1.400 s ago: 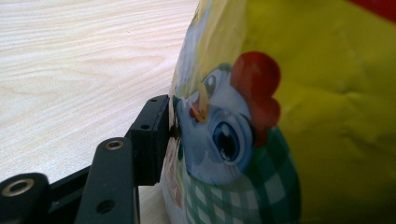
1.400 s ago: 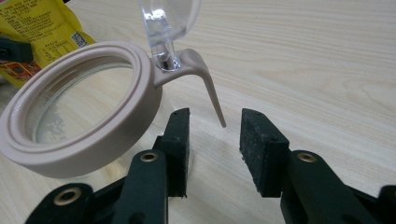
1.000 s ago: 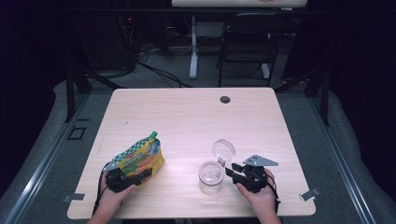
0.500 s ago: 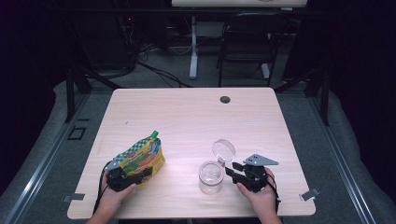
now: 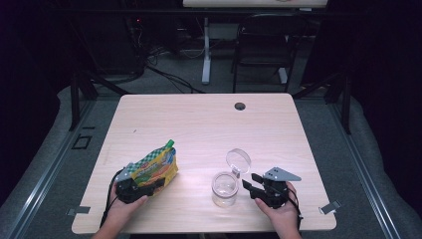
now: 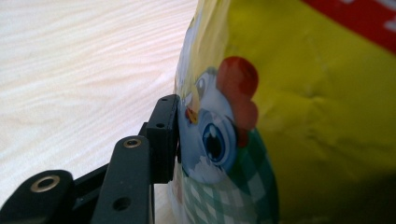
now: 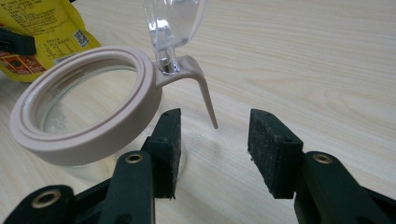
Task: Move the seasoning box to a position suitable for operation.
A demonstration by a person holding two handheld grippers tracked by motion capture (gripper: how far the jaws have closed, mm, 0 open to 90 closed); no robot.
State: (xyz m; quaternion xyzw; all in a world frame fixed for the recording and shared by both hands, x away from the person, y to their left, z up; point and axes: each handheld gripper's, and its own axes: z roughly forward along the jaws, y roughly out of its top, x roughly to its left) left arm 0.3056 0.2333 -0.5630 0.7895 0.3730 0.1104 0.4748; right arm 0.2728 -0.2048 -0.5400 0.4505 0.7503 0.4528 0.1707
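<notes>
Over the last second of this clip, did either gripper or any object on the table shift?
No visible change. The left gripper stays clamped on the yellow snack pouch with the green cap; the right gripper stays open beside the clear glass jar with its hinged lid up.

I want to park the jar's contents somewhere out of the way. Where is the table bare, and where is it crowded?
The table is bare across its far half, from the round grommet hole down to the snack pouch and the open glass jar. A bare strip lies between pouch and jar. The near edge is crowded: left gripper on the pouch, right gripper beside the jar.
</notes>
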